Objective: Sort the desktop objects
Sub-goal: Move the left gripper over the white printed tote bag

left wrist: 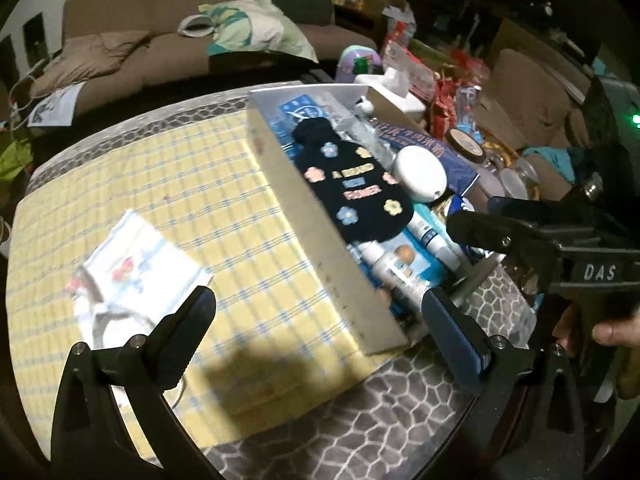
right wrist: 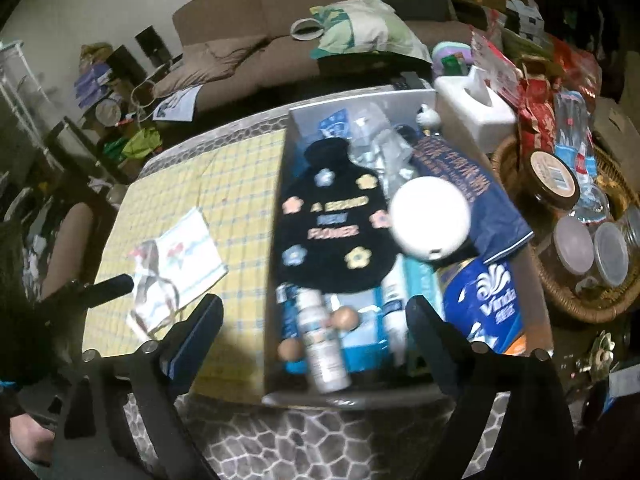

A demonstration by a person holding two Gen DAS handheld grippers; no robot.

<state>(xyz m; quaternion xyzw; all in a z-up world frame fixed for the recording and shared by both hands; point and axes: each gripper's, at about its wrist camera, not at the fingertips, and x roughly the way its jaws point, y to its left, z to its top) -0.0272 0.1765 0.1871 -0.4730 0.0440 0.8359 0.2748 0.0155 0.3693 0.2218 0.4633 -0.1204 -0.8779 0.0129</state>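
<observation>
A grey box [left wrist: 320, 248] stands on the yellow checked cloth [left wrist: 180, 184], filled with a black flowered cover [right wrist: 332, 224], a white round disc [right wrist: 430, 218], a white bottle [right wrist: 324, 344] and a blue tissue pack [right wrist: 484, 300]. A white printed pouch [left wrist: 136, 268] lies alone on the cloth, left of the box. My left gripper [left wrist: 320, 320] hovers open over the box's near corner, holding nothing. My right gripper [right wrist: 316, 316] is open above the box's near end [right wrist: 344, 396], also holding nothing. Each view catches one finger of the other gripper at its edge.
A wicker basket [right wrist: 560, 304] of lidded jars sits right of the box, with a white tissue box [right wrist: 476, 116] and red packets behind it. The table's stone-patterned border [left wrist: 360, 420] runs along the near edge. A brown sofa [left wrist: 160, 40] stands beyond the table.
</observation>
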